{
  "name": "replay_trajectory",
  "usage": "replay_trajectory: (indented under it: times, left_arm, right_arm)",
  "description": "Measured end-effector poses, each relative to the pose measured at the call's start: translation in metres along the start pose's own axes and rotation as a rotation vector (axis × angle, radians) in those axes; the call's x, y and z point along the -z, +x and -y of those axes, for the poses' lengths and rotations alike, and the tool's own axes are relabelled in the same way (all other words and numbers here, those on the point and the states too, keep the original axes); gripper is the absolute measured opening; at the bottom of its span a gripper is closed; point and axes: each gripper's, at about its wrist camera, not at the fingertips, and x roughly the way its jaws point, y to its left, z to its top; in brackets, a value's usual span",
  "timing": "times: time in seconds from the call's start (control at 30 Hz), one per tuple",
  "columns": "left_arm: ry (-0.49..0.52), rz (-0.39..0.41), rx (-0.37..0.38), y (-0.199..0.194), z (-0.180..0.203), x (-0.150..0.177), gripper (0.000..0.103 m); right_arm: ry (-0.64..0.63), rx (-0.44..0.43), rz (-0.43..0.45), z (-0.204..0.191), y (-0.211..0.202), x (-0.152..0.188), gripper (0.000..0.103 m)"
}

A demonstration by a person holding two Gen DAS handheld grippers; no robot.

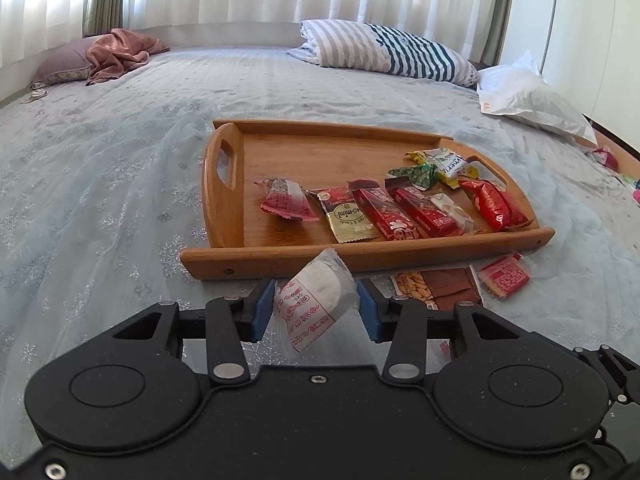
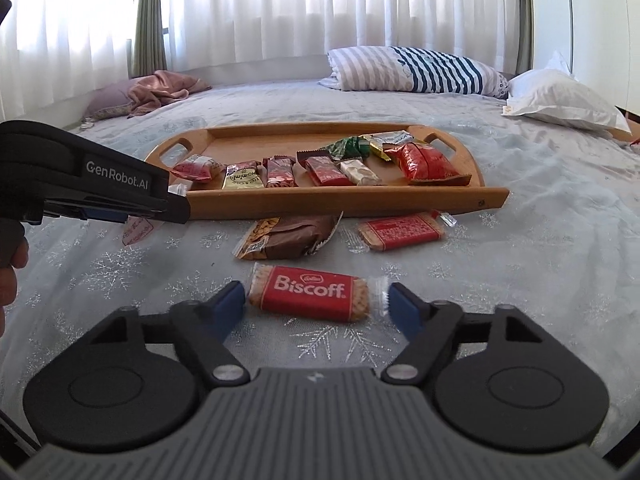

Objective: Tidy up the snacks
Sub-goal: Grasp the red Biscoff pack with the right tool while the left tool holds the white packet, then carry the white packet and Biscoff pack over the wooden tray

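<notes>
Left tongs (image 1: 316, 306) clenched on white cracker packet (image 1: 316, 296), I think, just short of the tray (image 1: 224, 196). Right tongs (image 2: 316, 304) released, straddling Biscoff biscuit (image 2: 310, 292) on the bed (image 2: 540, 240).

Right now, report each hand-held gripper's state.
Left hand-held gripper: shut on the white packet.
Right hand-held gripper: open around the Biscoff on the bed; pads not pressing it.

Both tools are black with blue pads and silver screws — the left tool (image 2: 100, 196) reads "GenRobot.AI" in white.
</notes>
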Motion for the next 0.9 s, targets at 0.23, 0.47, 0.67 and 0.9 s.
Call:
replay_trajectory:
  times: [0.23, 0.47, 0.67, 0.9]
  left_arm:
    - [-0.003, 0.005, -0.003, 0.0, -0.002, -0.003, 0.043]
    - [0.012, 0.023, -0.001, -0.001, 0.0, -0.012, 0.042]
    - [0.018, 0.043, 0.02, -0.001, 0.0, -0.031, 0.042]
    - [0.017, 0.081, 0.0, 0.007, -0.006, -0.06, 0.042]
  right_arm:
    - [-0.022, -0.026, 0.011, 0.001, -0.004, -0.002, 0.065]
    - [0.002, -0.028, 0.044, 0.01, -0.012, -0.012, 0.065]
    - [-0.019, -0.028, 0.093, 0.02, -0.011, -0.032, 0.066]
    - [-0.058, -0.065, 0.136, 0.031, 0.009, -0.064, 0.066]
